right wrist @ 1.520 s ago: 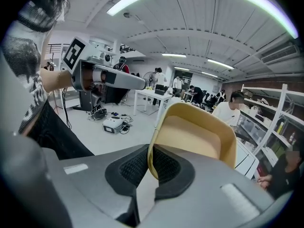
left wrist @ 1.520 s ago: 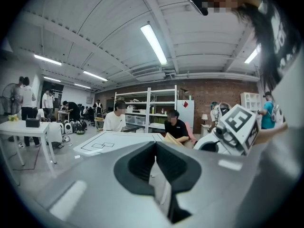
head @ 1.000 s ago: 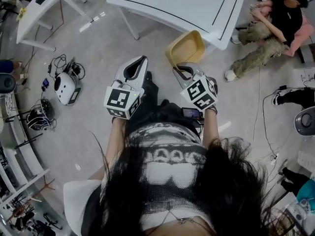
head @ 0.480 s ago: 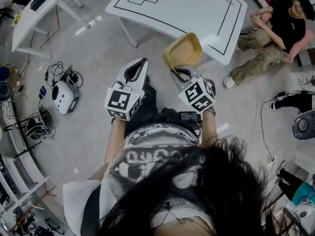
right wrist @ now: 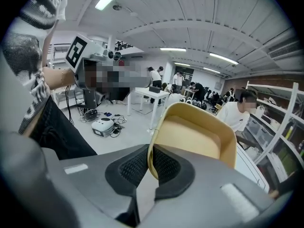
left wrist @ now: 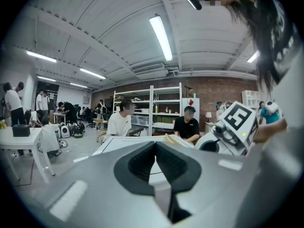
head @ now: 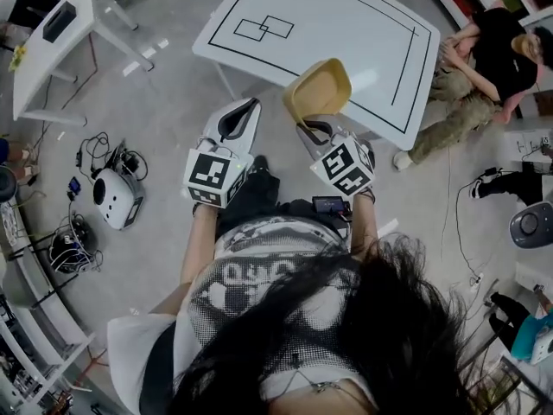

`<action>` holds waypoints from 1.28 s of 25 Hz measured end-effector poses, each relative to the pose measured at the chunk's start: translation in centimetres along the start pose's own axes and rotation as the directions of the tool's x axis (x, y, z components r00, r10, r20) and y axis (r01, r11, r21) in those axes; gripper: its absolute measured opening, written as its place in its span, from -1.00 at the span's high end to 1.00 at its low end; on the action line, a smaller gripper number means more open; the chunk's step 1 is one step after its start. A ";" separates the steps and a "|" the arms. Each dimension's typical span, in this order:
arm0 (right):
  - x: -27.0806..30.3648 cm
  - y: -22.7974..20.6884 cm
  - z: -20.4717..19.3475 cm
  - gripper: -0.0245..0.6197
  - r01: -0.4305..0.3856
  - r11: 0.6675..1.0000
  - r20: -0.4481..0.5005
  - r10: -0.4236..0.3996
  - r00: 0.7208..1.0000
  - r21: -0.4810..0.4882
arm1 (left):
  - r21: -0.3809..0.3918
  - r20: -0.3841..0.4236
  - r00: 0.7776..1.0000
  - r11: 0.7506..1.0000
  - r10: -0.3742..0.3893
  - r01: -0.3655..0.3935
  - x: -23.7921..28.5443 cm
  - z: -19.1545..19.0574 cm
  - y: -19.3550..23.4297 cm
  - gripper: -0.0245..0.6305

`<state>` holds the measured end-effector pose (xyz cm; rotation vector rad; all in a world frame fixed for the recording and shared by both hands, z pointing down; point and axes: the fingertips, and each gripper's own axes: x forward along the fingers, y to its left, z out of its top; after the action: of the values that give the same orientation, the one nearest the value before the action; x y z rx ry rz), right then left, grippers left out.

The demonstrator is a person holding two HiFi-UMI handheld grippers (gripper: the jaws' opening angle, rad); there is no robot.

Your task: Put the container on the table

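A tan plastic container hangs tilted on its side, its rim pinched by my right gripper. In the head view it overlaps the near edge of the white table, which carries black marked lines. The right gripper view shows the pads shut on the container's wall, with my right gripper below it. My left gripper is held level beside it, to the left, shut on nothing. In the left gripper view my left gripper points at the table.
Two people sit on the floor just right of the table. A white device with cables lies on the floor at left. A second white table stands at far left. Shelving lines the far wall.
Both grippers and the container have come closer to the table. The container now overlaps its near edge instead of hanging over the floor in front of it.
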<state>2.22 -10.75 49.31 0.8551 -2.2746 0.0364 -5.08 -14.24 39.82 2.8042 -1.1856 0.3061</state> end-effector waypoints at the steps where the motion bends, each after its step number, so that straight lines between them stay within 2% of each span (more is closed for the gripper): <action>1: 0.9 -0.5 0.7 0.86 0.002 1.000 -0.002 -0.002 1.000 0.002 | 0.001 0.000 1.000 1.000 -0.007 0.007 0.4 0.1 1.2 0.93; 6: 4.9 -2.3 3.2 0.86 0.015 1.000 -0.016 -0.015 1.000 0.015 | 0.000 0.001 1.000 1.000 -0.025 0.025 1.9 0.3 6.6 0.93; 11: 7.4 -3.5 4.8 0.86 0.021 1.000 -0.044 -0.021 0.999 0.010 | -0.026 0.007 1.000 0.999 -0.029 0.029 2.4 0.1 10.1 0.93; 22: 9.3 -6.0 6.2 0.86 0.032 0.999 -0.083 -0.032 0.996 -0.003 | -0.047 0.012 0.998 0.997 -0.066 0.067 3.9 0.3 12.7 0.93; 32: 13.3 -10.6 7.0 0.86 -0.070 0.990 -0.123 0.054 0.991 -0.126 | -0.071 0.006 1.000 0.997 -0.011 0.011 4.9 -0.1 15.6 0.93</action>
<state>-2.96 -28.39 50.06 0.6956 -2.1656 -0.0320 -12.91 -28.50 40.90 2.7520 -1.1578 0.2500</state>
